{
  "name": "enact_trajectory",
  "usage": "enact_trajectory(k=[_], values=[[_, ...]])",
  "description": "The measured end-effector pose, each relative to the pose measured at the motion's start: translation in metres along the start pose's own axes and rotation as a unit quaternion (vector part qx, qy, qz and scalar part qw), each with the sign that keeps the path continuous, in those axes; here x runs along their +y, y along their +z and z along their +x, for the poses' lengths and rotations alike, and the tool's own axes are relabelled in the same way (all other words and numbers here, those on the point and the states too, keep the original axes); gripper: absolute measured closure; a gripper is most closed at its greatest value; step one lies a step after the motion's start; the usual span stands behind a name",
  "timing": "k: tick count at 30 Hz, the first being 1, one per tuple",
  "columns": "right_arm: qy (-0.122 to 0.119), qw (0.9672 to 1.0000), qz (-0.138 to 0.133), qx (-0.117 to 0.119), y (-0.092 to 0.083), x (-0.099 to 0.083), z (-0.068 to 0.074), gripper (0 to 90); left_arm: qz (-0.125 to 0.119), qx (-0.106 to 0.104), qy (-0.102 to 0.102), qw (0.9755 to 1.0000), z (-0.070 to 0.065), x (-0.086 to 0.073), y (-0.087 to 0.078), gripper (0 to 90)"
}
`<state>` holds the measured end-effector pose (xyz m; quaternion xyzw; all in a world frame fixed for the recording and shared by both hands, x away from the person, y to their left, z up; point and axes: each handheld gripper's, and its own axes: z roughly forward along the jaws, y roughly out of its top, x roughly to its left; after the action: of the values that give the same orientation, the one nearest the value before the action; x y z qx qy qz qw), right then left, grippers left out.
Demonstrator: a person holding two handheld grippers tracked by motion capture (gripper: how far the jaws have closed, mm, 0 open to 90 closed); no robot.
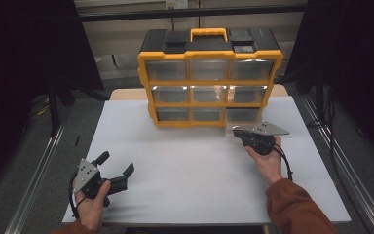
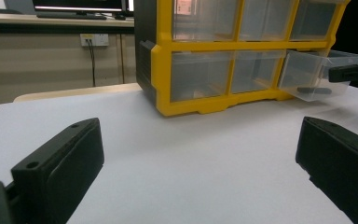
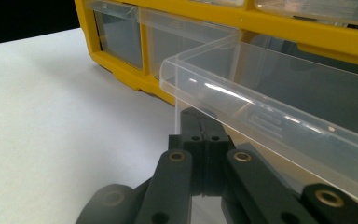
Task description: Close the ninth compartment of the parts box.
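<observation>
Our right gripper [image 3: 200, 140] is closed on the clear drawer's [image 3: 270, 107] front lip, so pulling crookedly could slip it off or drag the organizer [image 1: 209, 73] over the bench [image 1: 185, 165].

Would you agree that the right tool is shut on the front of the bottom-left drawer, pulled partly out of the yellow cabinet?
Not quite: the right tool is shut on the bottom-right drawer, not the bottom-left. It is pulled partly out of the yellow cabinet, as the high view shows.

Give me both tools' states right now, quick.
Left tool: open, holding nothing, above the table.
Right tool: closed on the front lip of the pulled-out clear drawer in the organizer's bottom row.
</observation>
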<state>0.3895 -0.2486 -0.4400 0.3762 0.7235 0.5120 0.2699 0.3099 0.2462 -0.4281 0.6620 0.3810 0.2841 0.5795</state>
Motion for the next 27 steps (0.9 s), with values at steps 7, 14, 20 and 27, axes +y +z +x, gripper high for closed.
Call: enact_trajectory(k=[7,14,20,27], values=[[-0.006,0.9999,-0.001,0.009,0.006,0.003,0.001,90.0,-0.002,0.001,-0.002,1.0,0.0,0.0,-0.001,0.9],[-0.011,0.9999,0.002,0.012,0.009,0.003,0.001,90.0,-0.001,0.002,-0.001,1.0,0.0,0.0,-0.001,0.9],[-0.009,0.9999,0.003,0.012,0.01,0.004,0.001,90.0,0.0,0.002,-0.002,1.0,0.0,0.0,-0.001,0.9],[-0.011,0.9999,0.002,0.008,0.013,0.004,0.001,90.0,0.0,0.003,-0.001,1.0,0.0,0.0,-0.001,0.9]])
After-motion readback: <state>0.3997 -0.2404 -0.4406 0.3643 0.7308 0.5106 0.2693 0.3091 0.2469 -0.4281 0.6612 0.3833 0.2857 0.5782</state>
